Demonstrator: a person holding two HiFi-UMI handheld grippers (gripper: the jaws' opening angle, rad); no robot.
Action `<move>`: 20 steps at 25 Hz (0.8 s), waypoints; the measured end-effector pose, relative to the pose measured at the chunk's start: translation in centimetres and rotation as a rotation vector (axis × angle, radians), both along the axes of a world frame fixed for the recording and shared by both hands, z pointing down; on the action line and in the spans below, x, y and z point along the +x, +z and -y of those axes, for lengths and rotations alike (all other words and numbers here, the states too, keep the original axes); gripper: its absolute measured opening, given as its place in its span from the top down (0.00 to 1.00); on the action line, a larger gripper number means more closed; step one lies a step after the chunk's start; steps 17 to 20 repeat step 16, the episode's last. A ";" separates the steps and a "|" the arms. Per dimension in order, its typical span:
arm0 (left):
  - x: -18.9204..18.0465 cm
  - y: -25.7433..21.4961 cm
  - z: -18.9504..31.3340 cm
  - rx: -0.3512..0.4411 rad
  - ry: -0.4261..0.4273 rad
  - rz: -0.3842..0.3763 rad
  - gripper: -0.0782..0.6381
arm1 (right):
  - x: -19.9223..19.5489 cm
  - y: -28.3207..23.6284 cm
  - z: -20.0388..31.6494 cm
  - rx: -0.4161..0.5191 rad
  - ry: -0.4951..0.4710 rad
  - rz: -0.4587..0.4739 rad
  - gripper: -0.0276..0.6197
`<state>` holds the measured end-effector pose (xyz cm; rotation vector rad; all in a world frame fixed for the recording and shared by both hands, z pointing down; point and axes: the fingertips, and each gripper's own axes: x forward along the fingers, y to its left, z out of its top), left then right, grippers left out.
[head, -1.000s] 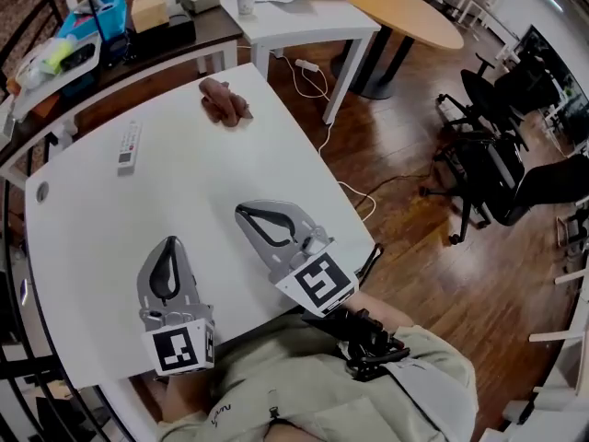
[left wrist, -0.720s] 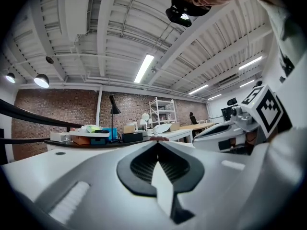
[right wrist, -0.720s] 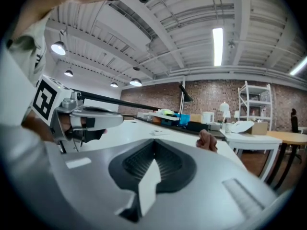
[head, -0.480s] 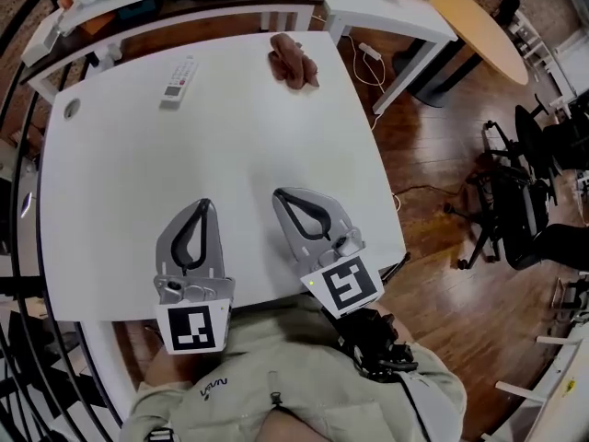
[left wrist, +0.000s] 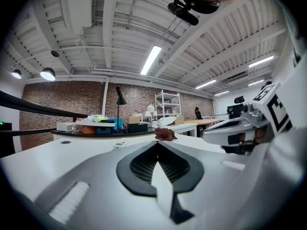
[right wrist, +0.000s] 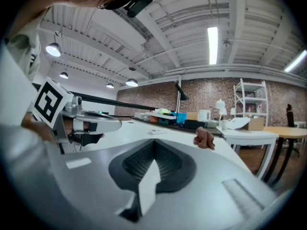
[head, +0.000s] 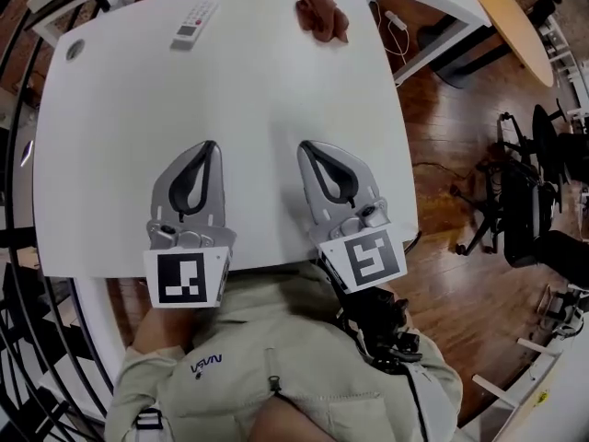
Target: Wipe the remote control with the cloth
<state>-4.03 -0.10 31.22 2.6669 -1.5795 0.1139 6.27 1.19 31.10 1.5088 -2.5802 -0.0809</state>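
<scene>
Since a second ago the slim white remote control (head: 194,22) has shifted up the head view to 11 o'clock on the white table (head: 258,109). The crumpled brown cloth (head: 322,12) lies at 1 o'clock, well apart from it. The left gripper (head: 206,145) and right gripper (head: 306,145), both clenched on nothing, sit side by side near the 6 o'clock edge.

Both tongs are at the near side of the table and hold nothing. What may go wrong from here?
1. The cloth lies close to the far right corner of the table; a clumsy grab may push it off.
2. The remote control also lies loose near the far edge; wiping it unheld may slide it off.
3. The left tongs and right tongs are shut; unless opened first, they will only shove things.
</scene>
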 end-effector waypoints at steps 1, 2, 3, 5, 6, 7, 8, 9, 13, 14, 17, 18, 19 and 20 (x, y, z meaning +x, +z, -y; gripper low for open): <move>0.0 0.2 0.1 -0.009 0.002 -0.002 0.89 | 0.2 0.3 0.0 -0.006 0.001 -0.007 0.95; 0.0 0.3 0.2 -0.014 0.002 -0.005 0.89 | 0.3 0.5 0.0 -0.012 0.002 -0.016 0.95; -0.1 0.2 0.2 -0.016 -0.001 -0.008 0.89 | 0.4 0.7 -0.1 -0.017 0.003 -0.022 0.95; -0.2 0.1 0.1 -0.016 -0.007 -0.007 0.89 | 0.5 0.6 -0.2 -0.018 0.002 -0.022 0.95; -0.2 0.0 0.1 -0.013 -0.009 -0.005 0.89 | 0.5 0.5 -0.2 -0.016 0.001 -0.020 0.95; -0.2 -0.1 0.1 -0.012 -0.010 -0.002 0.89 | 0.5 0.4 -0.1 -0.013 0.001 -0.016 0.95; -0.1 -0.1 0.1 -0.011 -0.009 -0.001 0.89 | 0.4 0.2 -0.1 -0.010 0.000 -0.009 0.95; -0.1 -0.1 0.1 -0.011 -0.007 0.000 0.89 | 0.3 0.0 -0.1 -0.007 -0.001 0.000 0.95; 0.0 0.3 0.3 -0.024 -0.002 0.003 0.89 | 0.3 0.3 0.2 -0.021 -0.003 0.009 0.95; 0.0 0.3 0.4 -0.029 -0.002 0.002 0.89 | 0.4 0.4 0.3 -0.025 -0.004 0.011 0.95; 0.1 0.5 0.6 -0.039 -0.001 -0.001 0.89 | 0.7 0.6 0.4 -0.032 -0.003 0.010 0.95; 0.1 0.5 0.6 -0.039 -0.001 -0.001 0.89 | 0.7 0.6 0.4 -0.032 -0.003 0.010 0.95; 0.1 0.5 0.6 -0.039 -0.001 -0.001 0.89 | 0.7 0.6 0.4 -0.032 -0.003 0.010 0.95; 0.1 0.5 0.6 -0.039 -0.001 -0.001 0.89 | 0.7 0.6 0.4 -0.032 -0.003 0.010 0.95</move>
